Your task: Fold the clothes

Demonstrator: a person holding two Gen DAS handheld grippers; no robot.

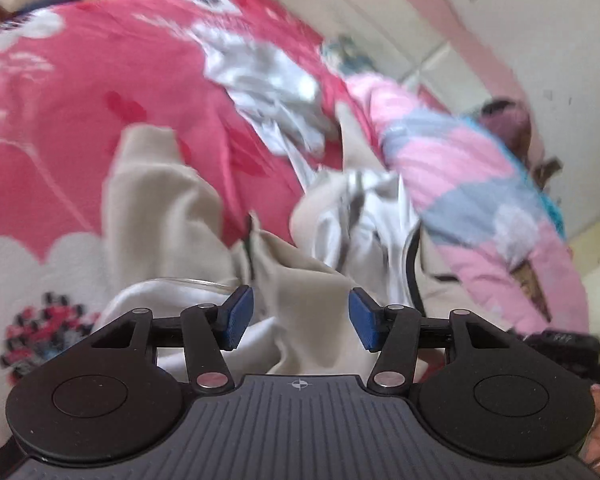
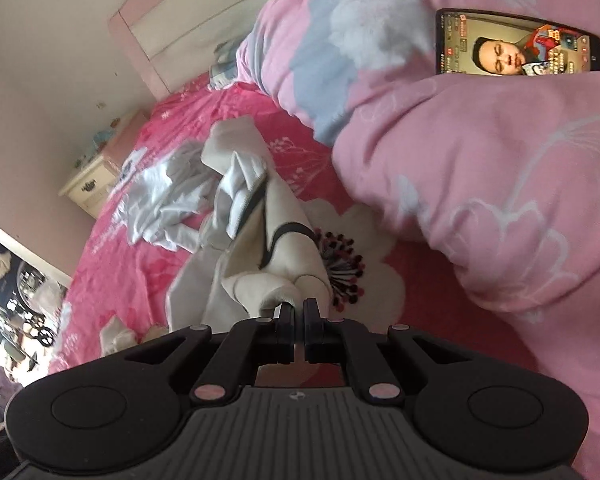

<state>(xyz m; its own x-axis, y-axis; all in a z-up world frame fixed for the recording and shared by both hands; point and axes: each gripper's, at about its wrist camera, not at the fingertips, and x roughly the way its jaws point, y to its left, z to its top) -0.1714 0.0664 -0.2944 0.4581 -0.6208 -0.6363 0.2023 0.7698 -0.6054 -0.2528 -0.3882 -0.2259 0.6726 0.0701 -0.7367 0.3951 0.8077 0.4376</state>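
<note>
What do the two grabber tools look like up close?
Both look alike. The left gripper has a dark grey ribbed body with a small crosshair mark, two round black discs at its sides, black linkage arms with silver pins, and blue textured finger pads. The right gripper has the same ribbed grey body, black discs and silver pins, but its pads are hidden between the fingers.

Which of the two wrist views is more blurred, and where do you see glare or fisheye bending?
Left wrist view: heavy motion smear across the red bedsheet and the beige garment, while the left gripper stays sharp. Right wrist view: clearer, with only mild softness; the phone screen glows brightly, daylight washes out the lower left edge, and the pink headboard bows from fisheye distortion.
</note>
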